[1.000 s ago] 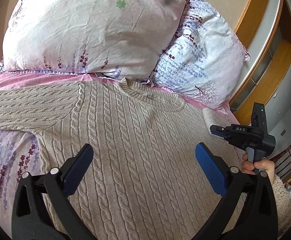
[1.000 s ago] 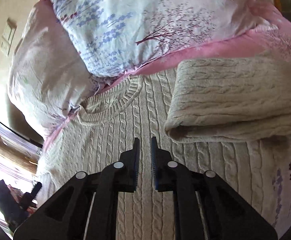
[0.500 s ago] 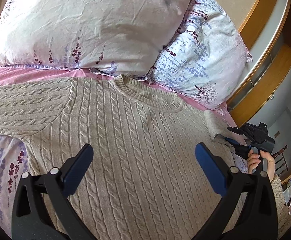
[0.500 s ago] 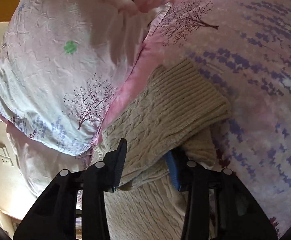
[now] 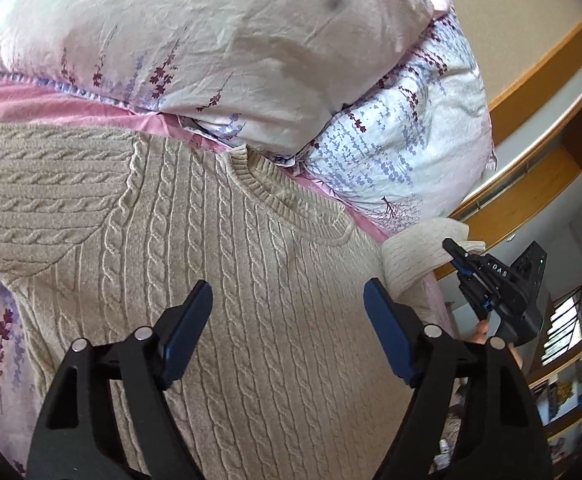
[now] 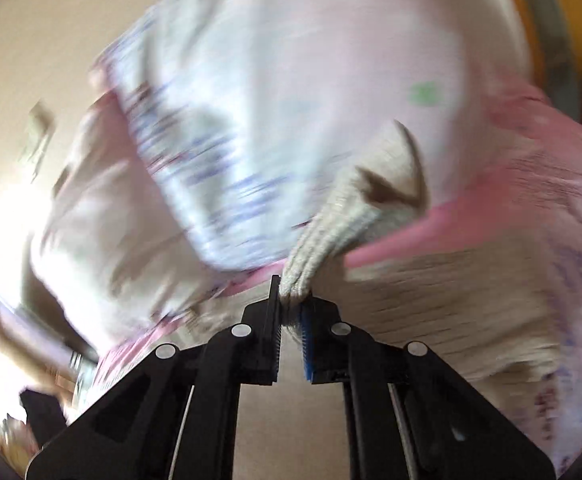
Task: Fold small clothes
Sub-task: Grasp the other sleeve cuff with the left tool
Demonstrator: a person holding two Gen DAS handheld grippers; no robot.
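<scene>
Pink bed sheet [image 5: 31, 100] under sweater [image 5: 251, 280]; left gripper [image 5: 287, 332] fingers wide, right gripper [image 6: 291, 304] pinching sleeve [image 6: 343, 216].

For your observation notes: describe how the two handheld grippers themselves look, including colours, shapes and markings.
Left gripper: matte black angled arms, silver rivets, flat blue pads. Right gripper: the same black frame and rivets, ridged blue pads, thin pale rods; its body is lettered "DAS", with a small green light.
</scene>
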